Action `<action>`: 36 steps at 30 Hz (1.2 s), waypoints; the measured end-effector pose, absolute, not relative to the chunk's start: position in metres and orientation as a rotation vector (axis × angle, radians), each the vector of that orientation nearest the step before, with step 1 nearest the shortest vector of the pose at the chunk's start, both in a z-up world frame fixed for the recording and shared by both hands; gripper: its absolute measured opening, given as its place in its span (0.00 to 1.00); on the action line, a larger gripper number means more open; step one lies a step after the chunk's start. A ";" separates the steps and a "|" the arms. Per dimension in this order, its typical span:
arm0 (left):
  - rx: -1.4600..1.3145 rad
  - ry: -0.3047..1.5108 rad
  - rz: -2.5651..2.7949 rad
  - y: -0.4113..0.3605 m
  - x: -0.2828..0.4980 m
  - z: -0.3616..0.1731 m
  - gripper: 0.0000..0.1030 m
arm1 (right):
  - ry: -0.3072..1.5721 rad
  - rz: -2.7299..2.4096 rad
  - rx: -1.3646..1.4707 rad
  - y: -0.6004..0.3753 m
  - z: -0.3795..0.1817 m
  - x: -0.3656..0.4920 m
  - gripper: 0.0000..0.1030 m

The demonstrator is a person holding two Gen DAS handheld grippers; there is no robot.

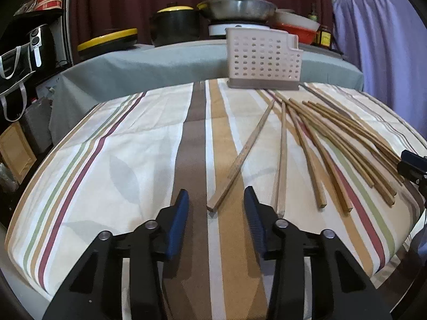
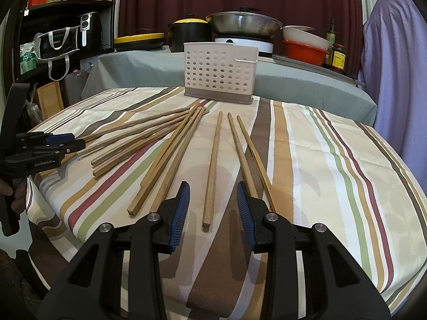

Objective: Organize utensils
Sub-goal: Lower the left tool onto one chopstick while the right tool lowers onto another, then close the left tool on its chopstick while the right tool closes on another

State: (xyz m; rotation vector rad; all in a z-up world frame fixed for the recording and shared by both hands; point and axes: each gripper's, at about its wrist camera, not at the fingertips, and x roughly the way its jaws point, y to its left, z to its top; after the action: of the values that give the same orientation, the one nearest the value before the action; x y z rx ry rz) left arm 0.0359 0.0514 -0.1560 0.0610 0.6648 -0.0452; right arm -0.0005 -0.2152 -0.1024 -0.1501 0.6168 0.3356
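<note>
- left gripper (image 1: 216, 200): jaws partly open, nothing gripped, one chopstick (image 1: 241, 157) end lying between them
- right gripper (image 2: 213, 194): same deal, around another chopstick (image 2: 212, 170)
- holder (image 2: 220, 73) stands upper centre

**Wood, cloth and plastic on the tabletop**

The chopsticks (image 2: 212, 170) are bare wood, matt and pale brown, with a visible grain. The tabletop (image 2: 333, 160) is covered by a woven striped cloth, matt and slightly creased. The holder (image 2: 218, 73) at its far edge is smooth cream plastic pierced with holes, on a duller grey base. The left tongs (image 1: 216, 200) and right tongs (image 2: 213, 192) are matt black plastic with ribbed blue pads and shiny metal rivets.
</note>
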 end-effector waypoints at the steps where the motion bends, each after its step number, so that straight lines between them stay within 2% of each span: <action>1: 0.059 0.662 -0.044 0.052 0.036 -0.156 0.35 | 0.619 0.335 -0.149 -0.215 -0.102 0.000 0.35; 2: 0.058 0.661 -0.043 0.052 0.037 -0.156 0.29 | 0.622 0.336 -0.149 -0.215 -0.103 0.000 0.35; 8: 0.036 0.656 -0.072 0.055 0.036 -0.155 0.14 | 0.630 0.340 -0.152 -0.214 -0.105 0.001 0.35; 20: 0.044 0.625 -0.080 0.047 0.026 -0.147 0.10 | 0.633 0.341 -0.161 -0.212 -0.108 -0.003 0.34; 28: 0.051 0.614 -0.082 0.043 0.024 -0.143 0.10 | 0.657 0.334 -0.147 -0.213 -0.113 0.000 0.21; 32: 0.050 0.616 -0.079 0.043 0.025 -0.143 0.10 | 0.665 0.333 -0.136 -0.214 -0.116 0.002 0.19; 34: 0.043 0.616 -0.079 0.043 0.025 -0.143 0.10 | 0.667 0.337 -0.136 -0.213 -0.116 0.002 0.07; 36: 0.045 0.615 -0.077 0.043 0.025 -0.143 0.10 | 0.670 0.342 -0.129 -0.214 -0.115 0.002 0.07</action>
State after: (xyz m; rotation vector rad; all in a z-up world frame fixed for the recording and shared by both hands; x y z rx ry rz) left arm 0.0247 0.0430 -0.1434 0.0454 0.6151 -0.0767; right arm 0.0023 -0.2139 -0.1154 -0.1286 0.6702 0.3424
